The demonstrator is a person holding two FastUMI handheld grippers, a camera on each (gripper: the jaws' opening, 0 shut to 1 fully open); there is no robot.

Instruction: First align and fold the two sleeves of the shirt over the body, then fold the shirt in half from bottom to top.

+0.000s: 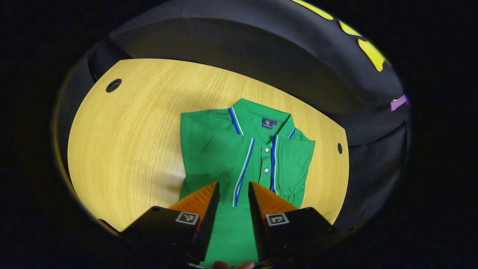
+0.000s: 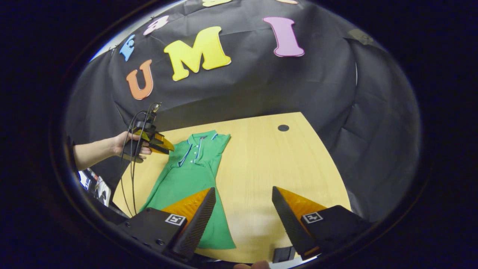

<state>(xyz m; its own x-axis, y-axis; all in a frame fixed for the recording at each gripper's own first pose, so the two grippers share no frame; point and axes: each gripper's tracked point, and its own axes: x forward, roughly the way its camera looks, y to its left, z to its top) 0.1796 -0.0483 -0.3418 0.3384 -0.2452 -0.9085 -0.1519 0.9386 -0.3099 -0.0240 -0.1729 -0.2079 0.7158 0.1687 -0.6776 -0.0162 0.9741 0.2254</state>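
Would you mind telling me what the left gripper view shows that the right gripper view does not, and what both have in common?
The left gripper view gives the green polo shirt's white placket buttons and dark collar label up close. The right gripper view gives a hand holding the left gripper with its black cables. Both show the shirt, sleeves folded in, on the light wooden table.

the shirt (image 1: 220,153) is matt knitted cloth with a fine pique texture and small glossy buttons (image 1: 266,150). the table (image 1: 123,149) is pale wood-grain, smooth with a soft sheen. the booth wall (image 2: 261,82) is matt, creased black cloth.
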